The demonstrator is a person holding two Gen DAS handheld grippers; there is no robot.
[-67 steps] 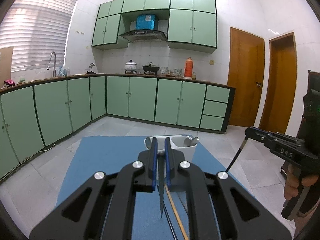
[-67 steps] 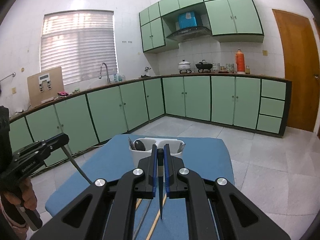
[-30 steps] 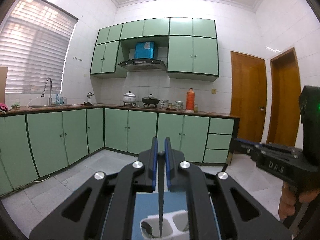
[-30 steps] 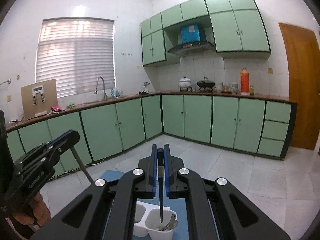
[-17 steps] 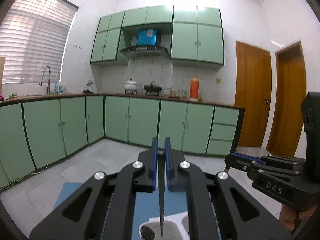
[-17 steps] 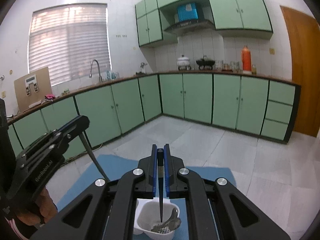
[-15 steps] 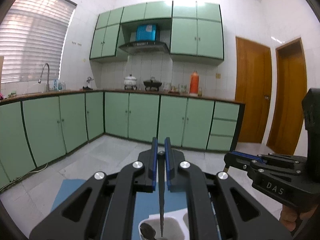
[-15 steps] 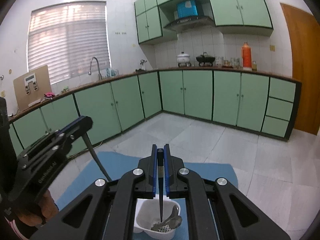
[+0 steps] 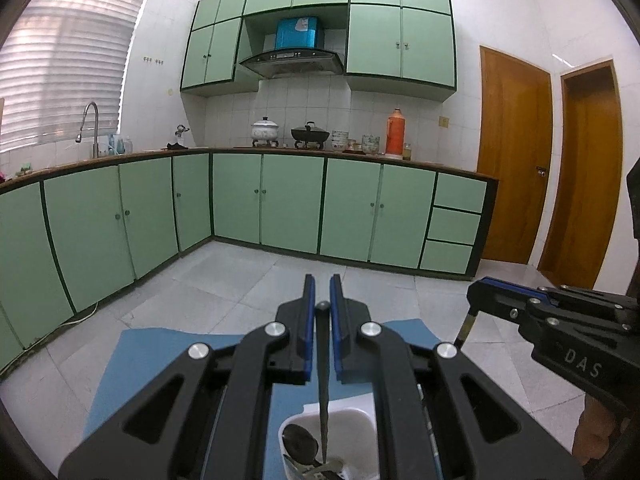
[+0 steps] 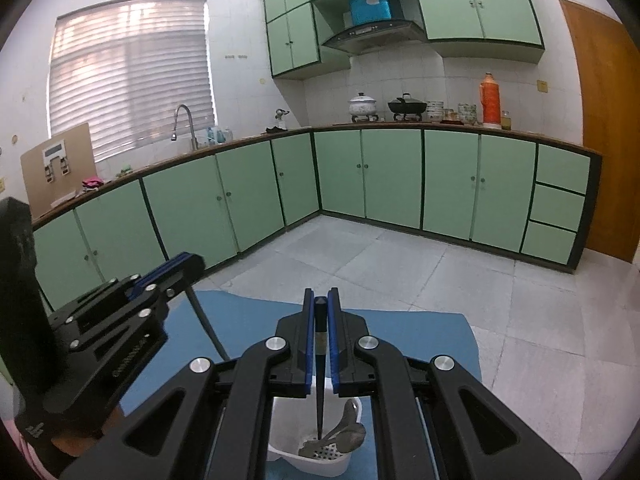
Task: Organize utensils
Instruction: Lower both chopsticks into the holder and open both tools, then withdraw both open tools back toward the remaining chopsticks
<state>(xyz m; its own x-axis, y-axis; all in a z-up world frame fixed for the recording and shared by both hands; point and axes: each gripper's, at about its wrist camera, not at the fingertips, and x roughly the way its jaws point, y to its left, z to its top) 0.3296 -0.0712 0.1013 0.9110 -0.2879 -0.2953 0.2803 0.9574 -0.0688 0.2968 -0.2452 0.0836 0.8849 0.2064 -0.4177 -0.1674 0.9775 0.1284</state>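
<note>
Both tongs lowered, each clamping chopstick (image 9: 323,400) tip-down into white holder (image 10: 320,460) with spoons.

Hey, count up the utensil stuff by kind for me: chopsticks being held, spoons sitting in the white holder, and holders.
Chopsticks held: 2, one in the left gripper at, one in the right gripper at
Spoons in the holder: 2
White holder: 1
Total: 5

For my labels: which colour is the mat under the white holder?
Blue. The mat shows best in the right wrist view, under the holder.
</note>
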